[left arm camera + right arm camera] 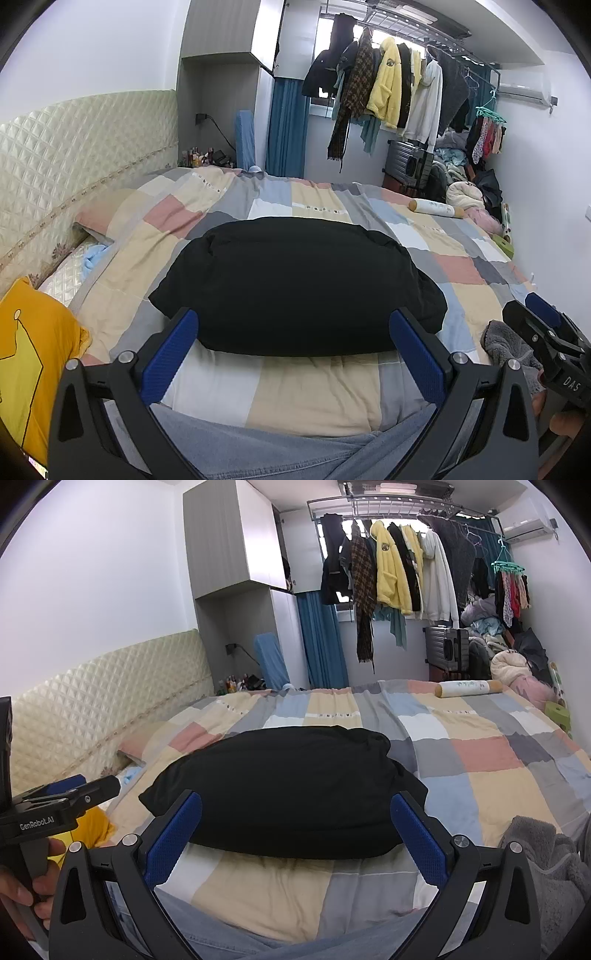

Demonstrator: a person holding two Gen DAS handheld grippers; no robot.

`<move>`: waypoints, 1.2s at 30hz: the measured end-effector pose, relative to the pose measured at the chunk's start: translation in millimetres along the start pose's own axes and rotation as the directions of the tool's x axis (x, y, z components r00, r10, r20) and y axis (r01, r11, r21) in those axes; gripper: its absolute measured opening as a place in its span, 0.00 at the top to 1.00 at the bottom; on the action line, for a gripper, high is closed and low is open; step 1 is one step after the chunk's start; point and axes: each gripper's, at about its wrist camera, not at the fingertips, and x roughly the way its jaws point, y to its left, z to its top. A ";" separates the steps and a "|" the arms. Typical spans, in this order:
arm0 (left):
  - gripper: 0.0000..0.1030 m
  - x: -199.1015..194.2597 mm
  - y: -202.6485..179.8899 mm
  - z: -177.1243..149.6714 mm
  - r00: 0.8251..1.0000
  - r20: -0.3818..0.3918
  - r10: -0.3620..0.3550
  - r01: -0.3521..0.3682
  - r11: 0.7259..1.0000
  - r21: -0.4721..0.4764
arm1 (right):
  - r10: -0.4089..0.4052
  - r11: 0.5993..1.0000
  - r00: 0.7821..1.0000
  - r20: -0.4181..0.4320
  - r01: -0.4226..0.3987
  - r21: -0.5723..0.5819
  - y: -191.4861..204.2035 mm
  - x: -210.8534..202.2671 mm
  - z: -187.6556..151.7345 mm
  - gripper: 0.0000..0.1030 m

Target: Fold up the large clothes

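A black garment point(295, 284) lies folded in a thick rectangular bundle on the patchwork bedspread point(306, 398); it also shows in the right wrist view point(288, 794). My left gripper point(293, 325) is open and empty, held just above the bundle's near edge. My right gripper point(295, 808) is open and empty too, near the same edge. The right gripper point(546, 332) appears at the right edge of the left wrist view. The left gripper point(62, 794) appears at the left edge of the right wrist view.
A yellow garment point(33, 365) lies at the near left. A grey fleece garment point(546, 856) lies at the near right. A cream bolster point(469, 688) lies at the bed's far right. Hanging clothes point(388, 88), a suitcase point(406, 166) and the quilted headboard point(74, 158) ring the bed.
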 end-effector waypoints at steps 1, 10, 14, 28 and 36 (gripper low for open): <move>0.00 -0.1 0.4 -0.7 1.000 0.000 0.000 0.000 1.000 0.000 | 0.000 1.000 1.000 -0.001 0.000 -0.001 0.6 0.3 0.0 0.00; 0.00 -0.2 2.6 -4.7 1.000 -0.008 0.013 -0.013 1.000 -0.003 | 0.003 1.000 1.000 -0.011 -0.003 -0.001 4.0 2.4 -1.7 0.00; 0.00 -0.5 1.2 -5.0 1.000 -0.014 0.012 -0.012 1.000 -0.004 | 0.004 1.000 1.000 -0.010 -0.004 -0.001 4.5 2.3 -1.5 0.00; 0.00 -2.6 -0.5 -1.8 1.000 -0.018 0.010 -0.010 1.000 -0.016 | -0.005 1.000 1.000 -0.005 0.005 -0.006 4.8 -0.3 6.4 0.00; 0.00 -3.3 -0.6 0.4 1.000 -0.019 0.019 -0.019 1.000 -0.017 | -0.001 1.000 1.000 -0.003 0.001 -0.005 2.5 1.3 9.2 0.00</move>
